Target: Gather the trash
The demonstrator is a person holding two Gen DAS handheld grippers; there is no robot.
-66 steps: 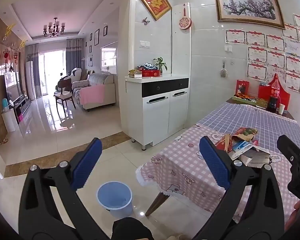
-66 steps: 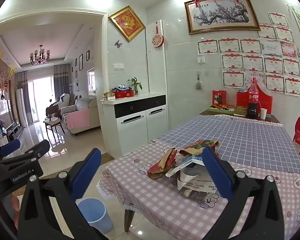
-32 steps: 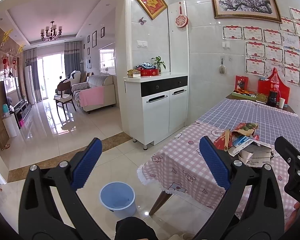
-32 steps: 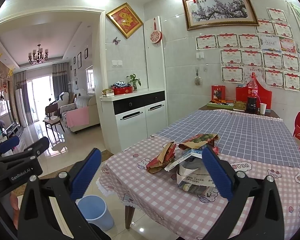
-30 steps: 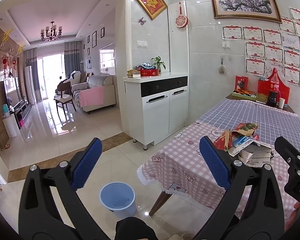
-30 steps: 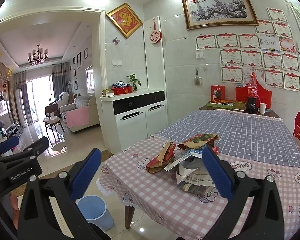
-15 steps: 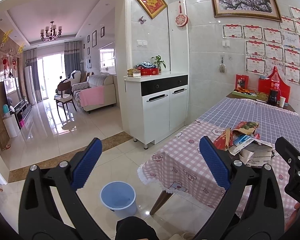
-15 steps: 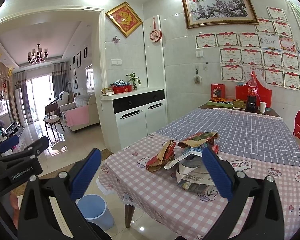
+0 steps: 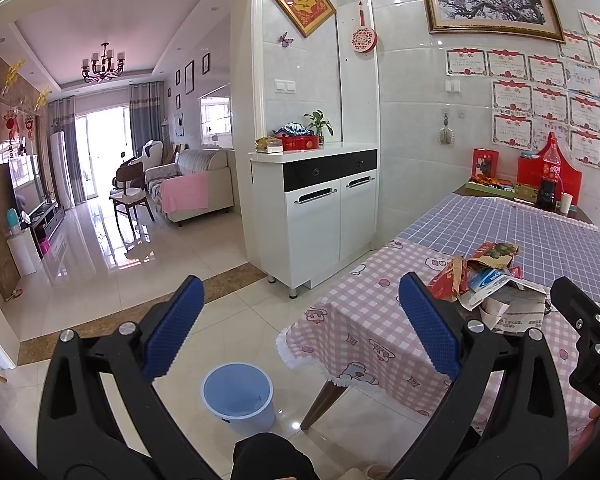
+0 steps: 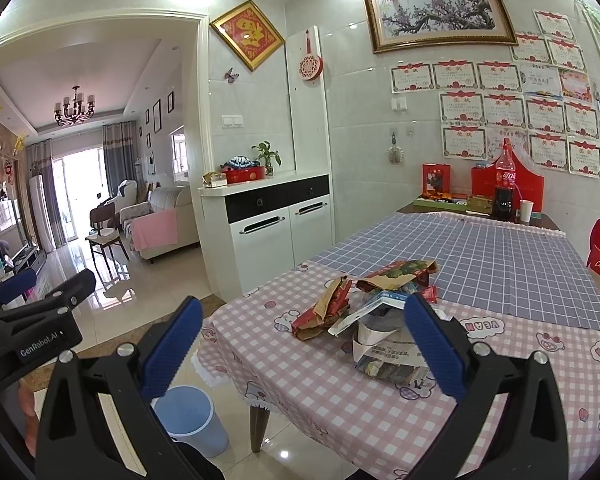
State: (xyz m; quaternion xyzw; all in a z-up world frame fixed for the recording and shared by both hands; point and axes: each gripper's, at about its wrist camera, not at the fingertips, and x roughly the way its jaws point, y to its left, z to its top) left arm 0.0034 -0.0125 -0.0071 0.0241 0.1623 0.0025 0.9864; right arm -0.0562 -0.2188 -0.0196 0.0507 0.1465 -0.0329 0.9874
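Lying on the pink-checked table (image 10: 308, 376), a heap of torn wrappers and paper (image 10: 376, 312) is seen at about 12 o'clock between the wide-spread, empty fingers of the right gripper (image 10: 302, 346). From the left gripper (image 9: 300, 330), also wide and empty, the heap sits off at 2 o'clock, so the right is judged nearer. A blue bin (image 9: 239, 397) stands on the floor at 6 o'clock.

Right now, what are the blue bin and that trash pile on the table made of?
The bin looks like smooth plastic: pale blue, thin-walled, slightly glossy. The trash seems mostly paper and thin card, creased and torn, with print; the red pieces may be glossy wrappers, hard to tell.
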